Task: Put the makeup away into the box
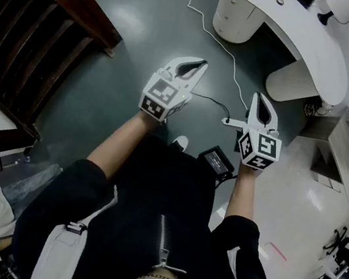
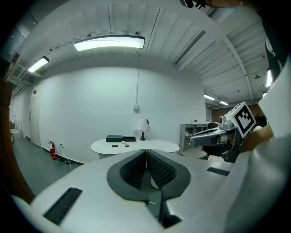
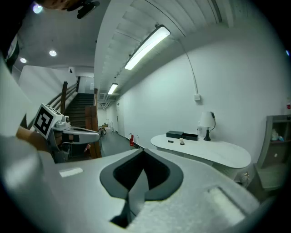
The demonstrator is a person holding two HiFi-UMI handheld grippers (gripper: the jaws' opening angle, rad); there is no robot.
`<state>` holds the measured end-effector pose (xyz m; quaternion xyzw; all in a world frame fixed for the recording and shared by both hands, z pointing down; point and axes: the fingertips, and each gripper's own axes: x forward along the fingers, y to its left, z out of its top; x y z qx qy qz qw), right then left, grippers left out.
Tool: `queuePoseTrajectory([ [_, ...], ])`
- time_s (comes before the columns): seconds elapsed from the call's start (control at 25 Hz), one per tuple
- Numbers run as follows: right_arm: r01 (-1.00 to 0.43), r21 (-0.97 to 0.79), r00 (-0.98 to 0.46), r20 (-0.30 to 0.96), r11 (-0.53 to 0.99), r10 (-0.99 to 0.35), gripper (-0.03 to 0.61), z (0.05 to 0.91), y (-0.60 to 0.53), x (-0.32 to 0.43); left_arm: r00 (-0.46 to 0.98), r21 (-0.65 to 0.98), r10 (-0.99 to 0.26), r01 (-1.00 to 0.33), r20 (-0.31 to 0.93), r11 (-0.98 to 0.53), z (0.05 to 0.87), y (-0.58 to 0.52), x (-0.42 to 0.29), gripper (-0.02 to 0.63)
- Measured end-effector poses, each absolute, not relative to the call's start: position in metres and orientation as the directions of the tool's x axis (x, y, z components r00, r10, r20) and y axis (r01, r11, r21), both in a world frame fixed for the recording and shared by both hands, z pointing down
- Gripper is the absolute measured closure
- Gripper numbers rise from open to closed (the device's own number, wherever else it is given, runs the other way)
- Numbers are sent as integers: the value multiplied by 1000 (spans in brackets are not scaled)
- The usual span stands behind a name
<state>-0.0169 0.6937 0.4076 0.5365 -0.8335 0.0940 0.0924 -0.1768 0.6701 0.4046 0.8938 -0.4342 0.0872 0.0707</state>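
Though seemingly nothing was put away yet, the white table (image 3: 213, 154) bore the black box (image 3: 181, 134). Well short of the table, the left gripper (image 1: 201, 64) and right gripper (image 1: 260, 98) were closed and empty. Small makeup pieces (image 3: 182, 143) lay loose on the table.

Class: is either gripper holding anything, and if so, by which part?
Nothing is held. The left gripper and the right gripper both have their jaws shut together with nothing between them.

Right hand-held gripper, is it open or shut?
Shut. On the right hand-held gripper the jaw tips meet, with nothing between them.
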Motion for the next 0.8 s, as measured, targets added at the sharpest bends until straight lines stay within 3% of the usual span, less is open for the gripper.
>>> queuePoseTrajectory([
  [0.8,-890,-102,-456,205,444,-866,572,402,712,-11,586,24,-779,-802,222,-596,394,675,-171,600],
])
